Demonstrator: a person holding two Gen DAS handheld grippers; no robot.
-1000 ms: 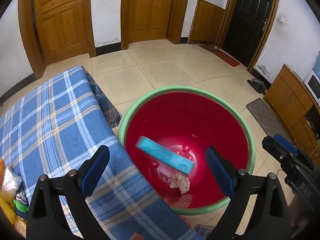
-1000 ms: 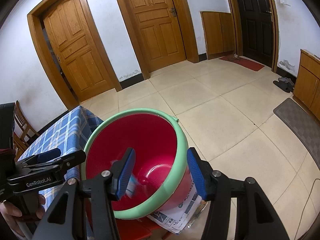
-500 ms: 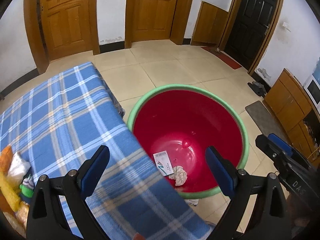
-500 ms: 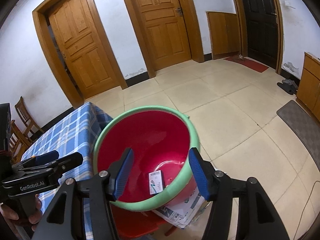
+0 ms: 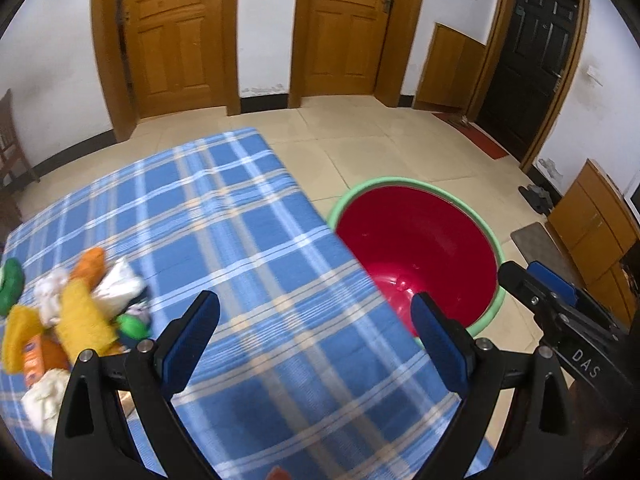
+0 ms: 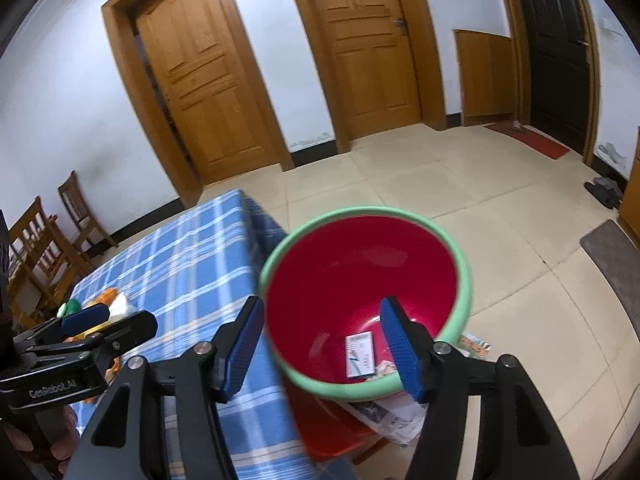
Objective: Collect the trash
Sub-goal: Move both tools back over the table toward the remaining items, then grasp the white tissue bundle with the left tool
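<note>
My left tongs (image 5: pixel 316 336): spread, empty, over desk (image 5: pixel 224 216). My right tongs (image 6: pixel 320 344): just been opening, empty. Basin (image 6: pixel 460 304) ahead; box (image 6: pixel 359 354), perhaps crumpled paper, inside.

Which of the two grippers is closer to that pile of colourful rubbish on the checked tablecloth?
Left. The left gripper hangs beside the rubbish pile; the right gripper is farther off, by the red basin.

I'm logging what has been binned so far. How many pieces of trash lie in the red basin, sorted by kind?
Flat printed packet: 1
Crumpled paper wad: 1 (partly hidden)
Total in the red basin: 2
</note>
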